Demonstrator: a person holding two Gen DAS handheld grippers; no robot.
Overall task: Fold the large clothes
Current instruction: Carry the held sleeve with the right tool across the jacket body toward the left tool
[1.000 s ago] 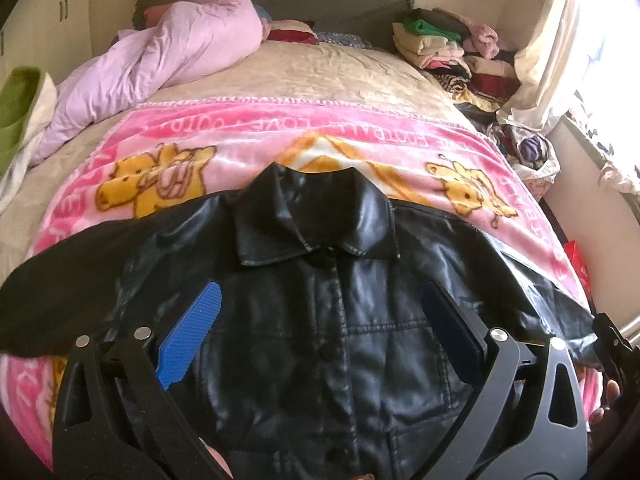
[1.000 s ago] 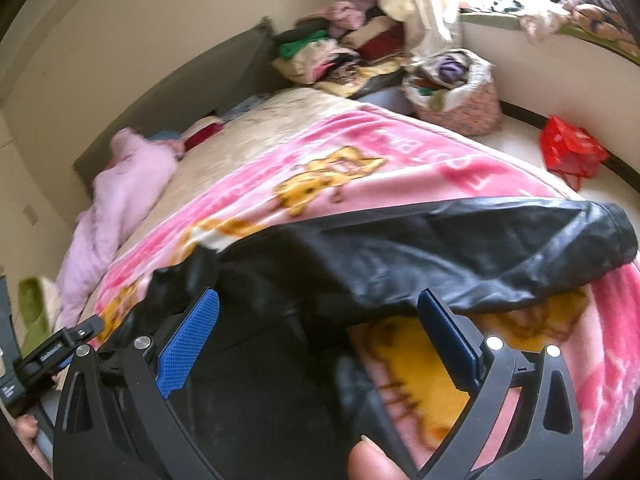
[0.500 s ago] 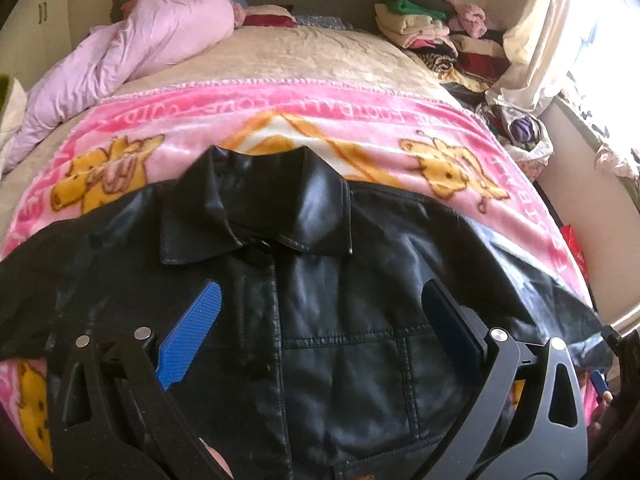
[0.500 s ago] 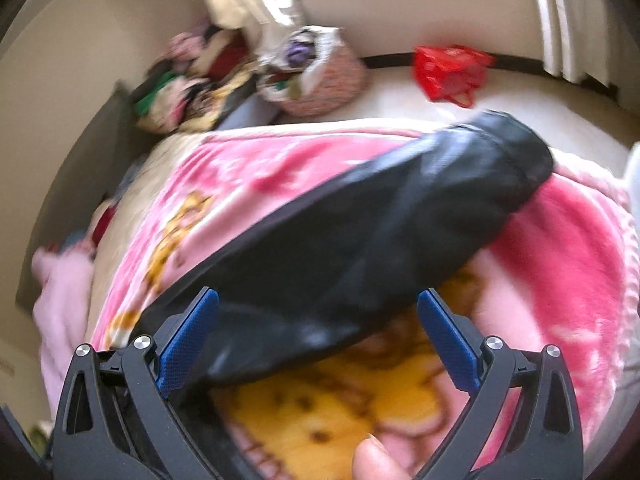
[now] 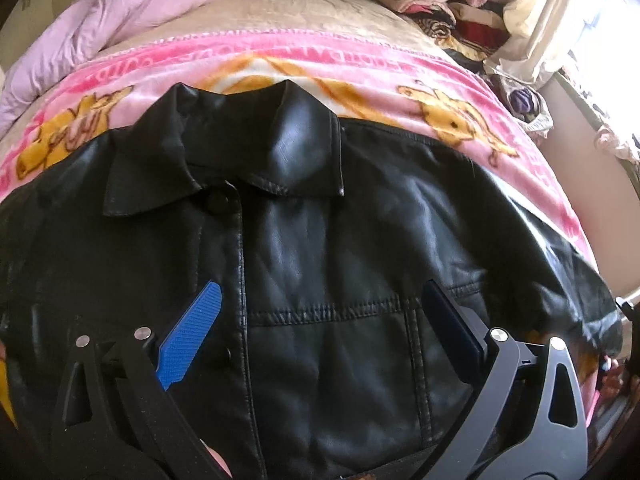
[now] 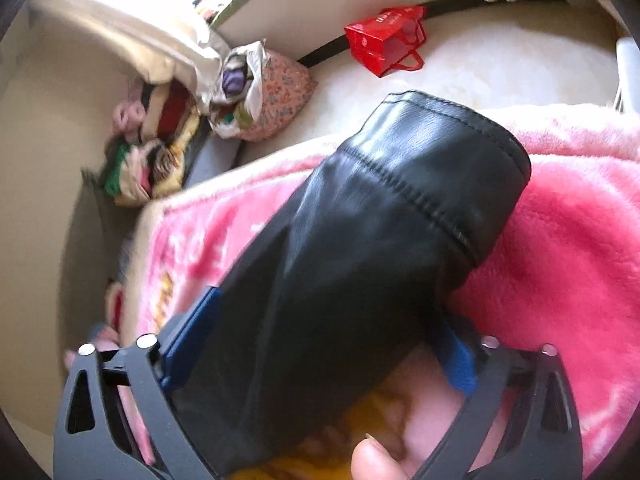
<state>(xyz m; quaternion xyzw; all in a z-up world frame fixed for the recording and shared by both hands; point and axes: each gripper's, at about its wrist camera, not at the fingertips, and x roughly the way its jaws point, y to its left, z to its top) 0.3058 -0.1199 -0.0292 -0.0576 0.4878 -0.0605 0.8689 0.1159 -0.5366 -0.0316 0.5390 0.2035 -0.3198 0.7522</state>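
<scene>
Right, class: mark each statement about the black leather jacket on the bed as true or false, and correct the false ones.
1. The black leather jacket lies front side up on a pink cartoon-print fleece blanket. True.
2. The jacket's collar points towards the camera. False: it points away, towards the head of the bed.
3. The left gripper is clamped on the jacket's front. False: its jaws stand wide open above it.
4. The jacket's sleeve lies between the jaws of the right gripper, which are closing. True.
5. A red shopping bag hangs on the wall. False: it stands on the pale floor.
</scene>
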